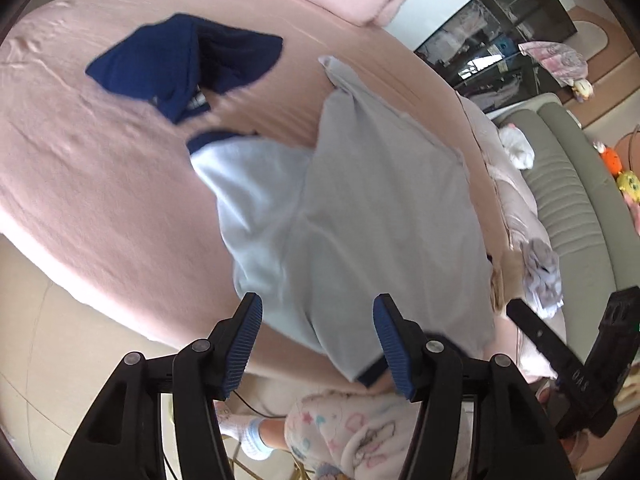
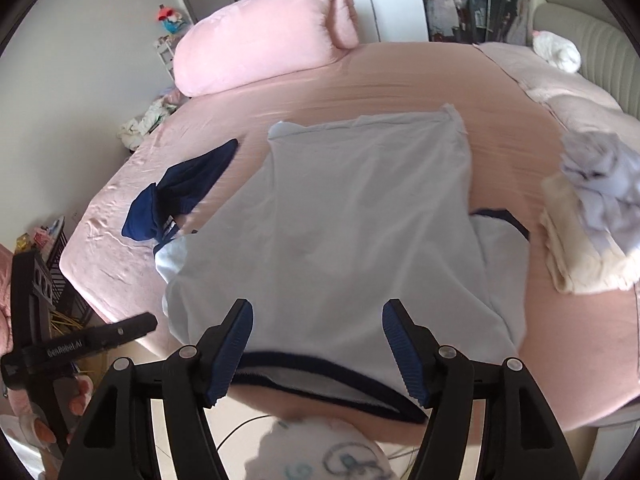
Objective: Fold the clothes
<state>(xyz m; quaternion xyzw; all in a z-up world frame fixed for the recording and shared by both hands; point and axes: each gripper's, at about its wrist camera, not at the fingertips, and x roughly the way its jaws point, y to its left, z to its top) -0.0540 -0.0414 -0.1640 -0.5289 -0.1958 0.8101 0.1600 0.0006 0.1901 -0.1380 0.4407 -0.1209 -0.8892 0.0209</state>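
Holding a gripper in each hand, we look down on a pale blue shirt [image 2: 360, 216] lying on the pink bed [image 2: 360, 72], its lower half folded up over the body. Its navy-trimmed collar [image 2: 328, 376] sits at the near edge of the bed, just below our right gripper [image 2: 318, 354], and a navy-cuffed sleeve [image 1: 248, 172] sticks out on each side. Our left gripper [image 1: 318, 346] hangs over the shirt's near corner with its blue pads [image 1: 244, 344] spread apart and nothing between them. The right gripper's jaws also stand wide and empty, above the collar and clear of the cloth.

A crumpled navy garment [image 1: 180, 64] lies on the sheet beyond the shirt, close to one sleeve. On the other side, a cream folded cloth [image 2: 580, 256] sits near the bed's edge with a rumpled lilac piece [image 2: 600, 184] on top. A pink bolster [image 2: 260, 36] rests at the far end.
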